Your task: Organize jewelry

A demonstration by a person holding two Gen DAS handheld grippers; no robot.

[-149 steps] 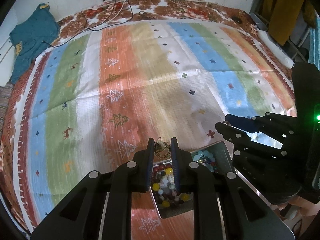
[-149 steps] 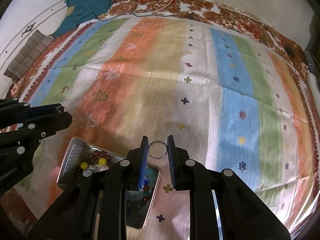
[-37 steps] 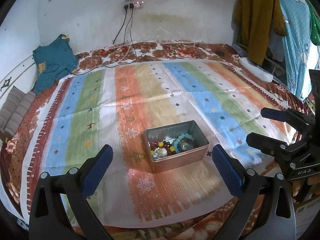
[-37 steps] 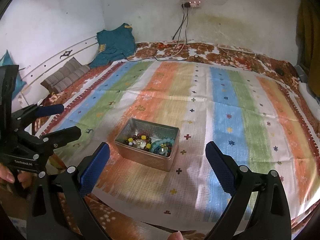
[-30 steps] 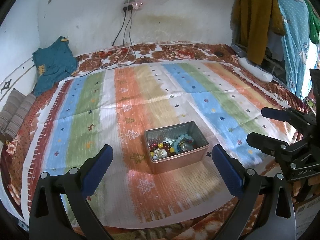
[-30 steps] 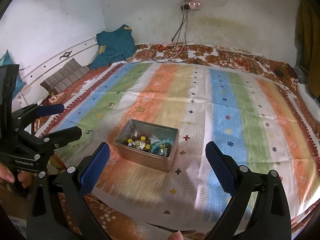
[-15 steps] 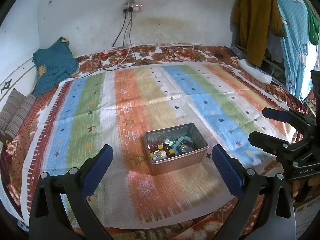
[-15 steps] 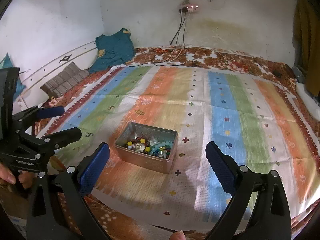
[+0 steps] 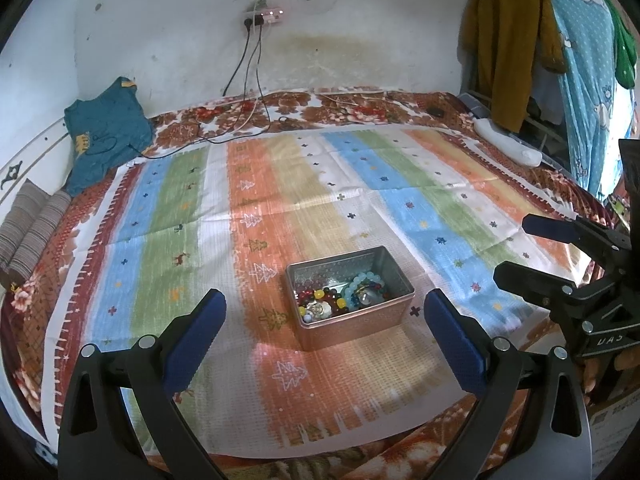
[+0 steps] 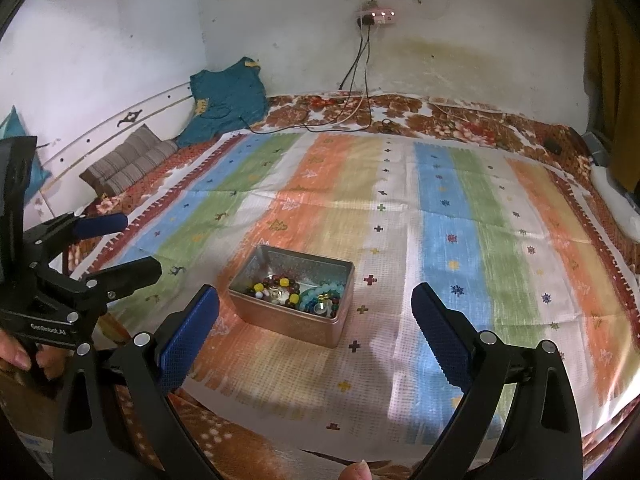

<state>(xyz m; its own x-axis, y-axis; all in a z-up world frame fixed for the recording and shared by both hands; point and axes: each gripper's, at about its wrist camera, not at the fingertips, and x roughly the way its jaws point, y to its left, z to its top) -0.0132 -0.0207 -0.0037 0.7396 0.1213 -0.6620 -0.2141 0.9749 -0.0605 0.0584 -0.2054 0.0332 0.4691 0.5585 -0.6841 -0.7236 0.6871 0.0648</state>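
A small metal tin [image 9: 394,276] stands on the striped cloth [image 9: 280,184] and holds several bead bracelets [image 9: 340,300] and other jewelry. It also shows in the right wrist view [image 10: 344,276], with the jewelry [image 10: 296,294] inside. My left gripper [image 9: 326,332] is wide open and empty, held back from the tin above the near edge of the bed. My right gripper [image 10: 316,328] is wide open and empty too, likewise drawn back. The right gripper shows at the right of the left wrist view [image 9: 532,252], the left gripper at the left of the right wrist view [image 10: 116,244].
A teal garment [image 9: 104,136] and striped cushions [image 9: 28,224] lie at the bed's far left. Cables [image 9: 248,92] run from a wall socket strip [image 9: 262,14] onto the bed. Clothes [image 9: 512,32] hang at the right. A white object [image 9: 508,142] lies at the bed's right edge.
Five seconds ago both grippers were shut low over the tin, the left on a chain, the right on a ring. Now both are open, empty and pulled back and up.
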